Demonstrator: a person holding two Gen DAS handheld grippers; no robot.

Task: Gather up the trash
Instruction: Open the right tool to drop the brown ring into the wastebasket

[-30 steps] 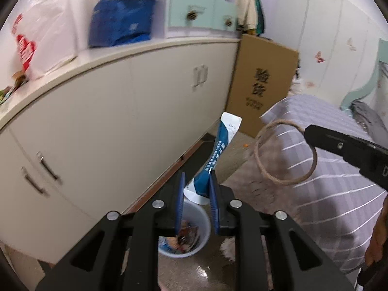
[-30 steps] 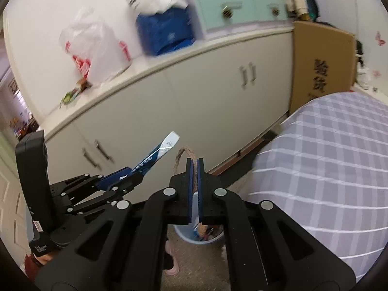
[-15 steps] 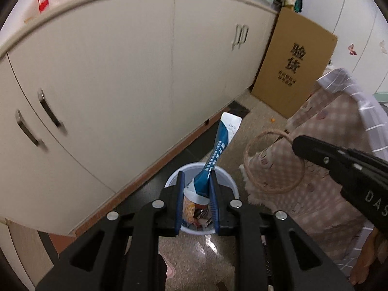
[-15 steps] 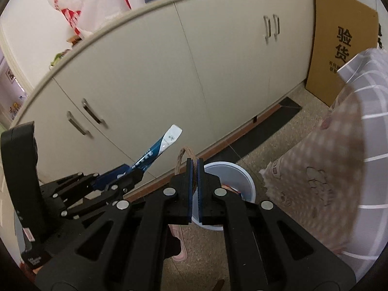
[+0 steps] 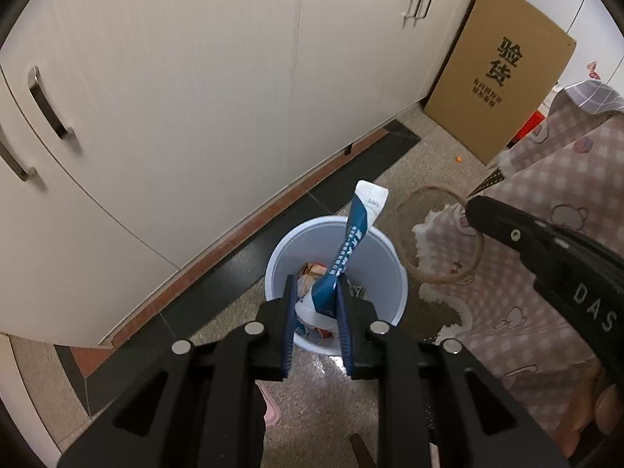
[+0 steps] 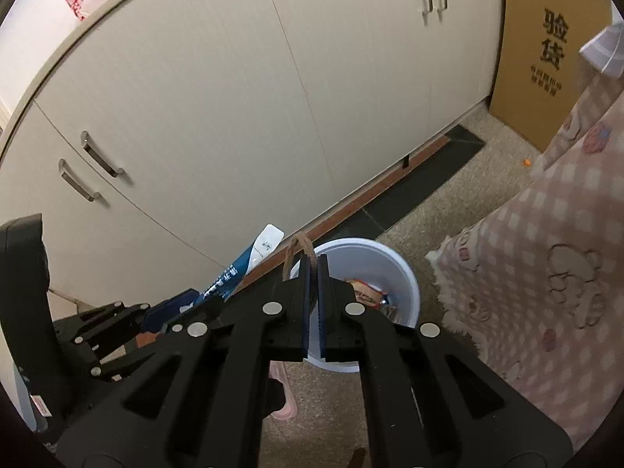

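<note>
While a blue and white sachet (image 5: pixel 353 247) is pinched by its lower end between the blue pads of the left gripper (image 5: pixel 316 304), its sealed white top is tilted up and away, past the far rim of the bin. Directly below and beyond those fingertips a pale blue waste bin (image 5: pixel 394 273) is seen standing on the speckled floor (image 5: pixel 319 401), with crumpled wrappers (image 5: pixel 312 273) lying at its bottom. Seen from the right wrist, the same sachet (image 6: pixel 249 263) is found to the left of the bin (image 6: pixel 405 284), slanting up out of the left gripper (image 6: pixel 171 310).

A loop of brown twine (image 5: pixel 440 236) is clamped at its edge by the right gripper (image 5: pixel 474 204), whose jaws are pressed together on it; the ring is held just to the right of the bin, in front of the pink checked blanket (image 5: pixel 546 202). In the right wrist view only a short arc of the twine (image 6: pixel 298 249) is shown, rising above the closed pads of the right gripper (image 6: pixel 314 269), with the bin's opening just beyond them.

Cream cabinet doors (image 5: pixel 195 89) with metal handles (image 5: pixel 48 109) are seen behind the bin, above a dark and reddish floor strip (image 5: pixel 249 241). A flattened cardboard box (image 5: pixel 503 78) printed with dark characters is leaned at the cabinet's far end. A pink slipper (image 5: pixel 271 413) is partly visible on the floor beneath the left gripper.
</note>
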